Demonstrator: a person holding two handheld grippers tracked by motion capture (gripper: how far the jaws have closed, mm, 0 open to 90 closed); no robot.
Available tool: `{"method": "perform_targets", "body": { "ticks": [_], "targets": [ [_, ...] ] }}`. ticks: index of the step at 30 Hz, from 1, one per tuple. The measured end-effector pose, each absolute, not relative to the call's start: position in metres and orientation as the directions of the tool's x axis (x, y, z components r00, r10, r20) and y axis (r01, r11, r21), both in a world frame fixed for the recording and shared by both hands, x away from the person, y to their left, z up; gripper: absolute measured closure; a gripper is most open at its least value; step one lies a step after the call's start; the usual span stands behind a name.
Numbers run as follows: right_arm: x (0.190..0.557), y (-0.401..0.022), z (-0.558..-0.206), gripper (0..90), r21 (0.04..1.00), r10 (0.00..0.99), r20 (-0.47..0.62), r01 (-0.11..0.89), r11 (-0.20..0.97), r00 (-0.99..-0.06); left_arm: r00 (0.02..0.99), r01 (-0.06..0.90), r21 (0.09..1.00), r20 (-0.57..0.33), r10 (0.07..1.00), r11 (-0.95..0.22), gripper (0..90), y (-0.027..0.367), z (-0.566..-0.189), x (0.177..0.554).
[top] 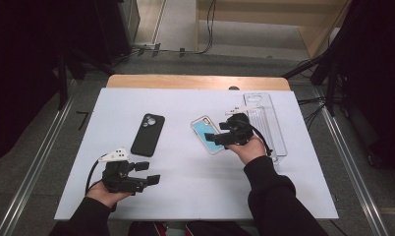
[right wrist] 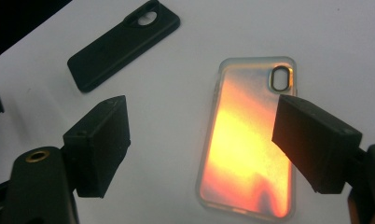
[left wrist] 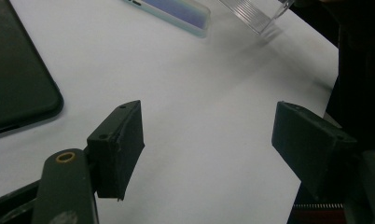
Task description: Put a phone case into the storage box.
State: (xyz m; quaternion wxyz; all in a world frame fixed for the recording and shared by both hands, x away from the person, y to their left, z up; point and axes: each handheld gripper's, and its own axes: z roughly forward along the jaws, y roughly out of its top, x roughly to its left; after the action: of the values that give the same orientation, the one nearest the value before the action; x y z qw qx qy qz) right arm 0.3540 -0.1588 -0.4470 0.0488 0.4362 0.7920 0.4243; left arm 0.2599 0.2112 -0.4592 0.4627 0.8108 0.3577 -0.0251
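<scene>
A black phone case (top: 147,133) lies flat left of the table's middle, camera hole at its far end. A translucent phone case (top: 207,133) lies right of the middle; it looks teal from above and glows orange (right wrist: 251,140) in the right gripper view. My right gripper (top: 219,132) hovers at its right side, open (right wrist: 202,137), with the case lying below and partly between the jaws; no pad presses on it. My left gripper (top: 149,172) stays near the front left, open (left wrist: 206,140), with bare table between its jaws. The black case (left wrist: 17,84) lies just left of it.
A clear plastic tray (top: 267,123) stands lengthwise at the right, just behind my right hand; its corner (left wrist: 258,14) appears in the left gripper view. The white tabletop (top: 195,187) ends near my forearms. Dark stands and cables ring the table.
</scene>
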Motion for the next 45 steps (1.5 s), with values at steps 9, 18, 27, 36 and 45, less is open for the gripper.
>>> {"method": "perform_targets", "body": {
  "ticks": [9,18,27,36,45],
  "targets": [
    [0.374,-0.148,-0.461,5.1,0.725,0.754,0.269,0.641,0.251,-0.599,0.748,0.6,0.733,-0.371,0.551,-0.32,25.3,0.211,-0.459,0.26],
    [0.387,-0.139,-0.474,3.8,0.722,0.783,0.257,0.65,0.235,-0.567,0.749,0.599,0.734,-0.371,0.549,-0.32,25.3,0.211,-0.459,0.26],
    [0.392,-0.138,-0.486,3.8,0.704,0.821,0.23,0.672,0.23,-0.522,0.749,0.598,0.735,-0.371,0.549,-0.319,25.3,0.211,-0.459,0.26],
    [0.39,-0.135,-0.497,4.2,0.691,0.846,0.213,0.688,0.223,-0.488,0.75,0.596,0.736,-0.369,0.549,-0.32,25.3,0.211,-0.459,0.26],
    [0.388,-0.131,-0.51,4.3,0.676,0.859,0.204,0.702,0.223,-0.469,0.75,0.596,0.736,-0.369,0.548,-0.32,25.3,0.21,-0.459,0.26]
  ]
}}
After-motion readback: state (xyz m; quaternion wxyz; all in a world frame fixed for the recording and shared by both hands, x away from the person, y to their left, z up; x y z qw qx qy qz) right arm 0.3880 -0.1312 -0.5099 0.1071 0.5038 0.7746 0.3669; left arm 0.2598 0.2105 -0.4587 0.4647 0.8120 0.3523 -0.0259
